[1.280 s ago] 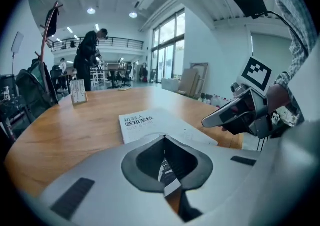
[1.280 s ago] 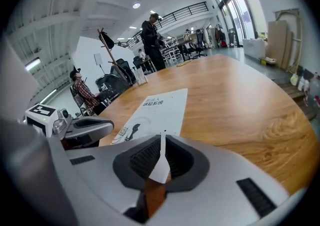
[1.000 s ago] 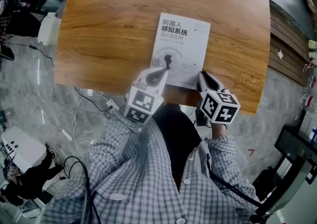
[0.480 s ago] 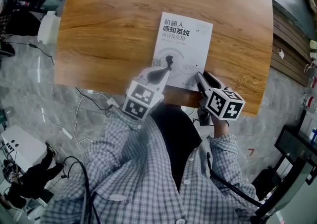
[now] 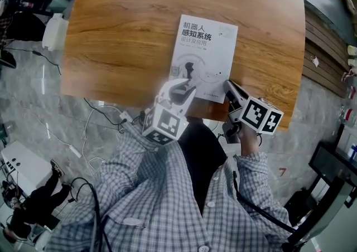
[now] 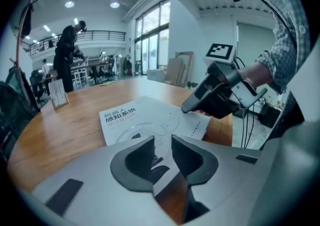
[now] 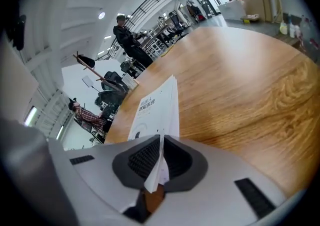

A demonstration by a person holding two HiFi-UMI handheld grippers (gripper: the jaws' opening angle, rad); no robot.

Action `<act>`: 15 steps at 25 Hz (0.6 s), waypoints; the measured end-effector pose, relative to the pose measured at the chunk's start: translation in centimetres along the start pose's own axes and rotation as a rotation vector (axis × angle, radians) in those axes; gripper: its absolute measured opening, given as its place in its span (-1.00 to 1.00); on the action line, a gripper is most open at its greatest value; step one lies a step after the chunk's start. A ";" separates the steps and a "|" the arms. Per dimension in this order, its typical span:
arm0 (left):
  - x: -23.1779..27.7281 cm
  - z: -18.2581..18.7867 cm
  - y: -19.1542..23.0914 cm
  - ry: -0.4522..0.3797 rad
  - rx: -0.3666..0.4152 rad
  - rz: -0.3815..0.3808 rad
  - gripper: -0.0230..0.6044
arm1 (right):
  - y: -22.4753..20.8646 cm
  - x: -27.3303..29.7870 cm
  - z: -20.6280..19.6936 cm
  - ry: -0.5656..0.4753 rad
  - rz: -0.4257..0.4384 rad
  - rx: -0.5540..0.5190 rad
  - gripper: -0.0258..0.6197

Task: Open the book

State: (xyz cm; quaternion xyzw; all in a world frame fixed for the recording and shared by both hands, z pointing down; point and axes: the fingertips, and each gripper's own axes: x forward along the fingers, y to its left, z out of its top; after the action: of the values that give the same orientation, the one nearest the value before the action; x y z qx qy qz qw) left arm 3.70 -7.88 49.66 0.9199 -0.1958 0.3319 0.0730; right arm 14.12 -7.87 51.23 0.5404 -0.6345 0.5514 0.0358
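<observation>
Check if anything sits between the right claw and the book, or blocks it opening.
Right claw: nothing; it has just closed on the book's near right corner. Left claw, just opening and empty, sits over its near left, likely in the swing path.

Count was: 1 book point(image 5: 205, 56) near the front edge of 1 tabletop point(image 5: 128, 28). 2 grippers: left gripper point(image 5: 188, 82), right gripper point(image 5: 227, 85). 2 marker cubes, 1 per gripper: left cube point(image 5: 165, 122), right cube point(image 5: 262, 116). 1 white container point(image 5: 54, 30) sat by the tabletop's left edge. 2 background people showed in the right gripper view: standing person point(image 7: 127, 37), seated person point(image 7: 87, 116).
</observation>
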 end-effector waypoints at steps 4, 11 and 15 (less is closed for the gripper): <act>-0.5 2.0 -2.8 -0.001 0.157 -0.001 -0.35 | 1.2 -0.8 0.5 -0.020 0.039 0.036 -0.82; 0.8 3.7 -7.0 -0.001 0.326 0.039 -0.25 | 2.7 -1.5 1.2 -0.029 0.084 0.048 -0.82; 2.7 3.7 -6.9 0.037 0.419 0.118 -0.25 | 3.2 -1.7 1.3 -0.034 0.104 0.064 -0.83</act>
State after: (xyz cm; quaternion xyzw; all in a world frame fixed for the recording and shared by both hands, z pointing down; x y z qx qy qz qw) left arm 10.59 -3.44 48.52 0.8957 -0.1745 0.3857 -0.1358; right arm 13.19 -8.38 47.54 0.5170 -0.6443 0.5632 -0.0210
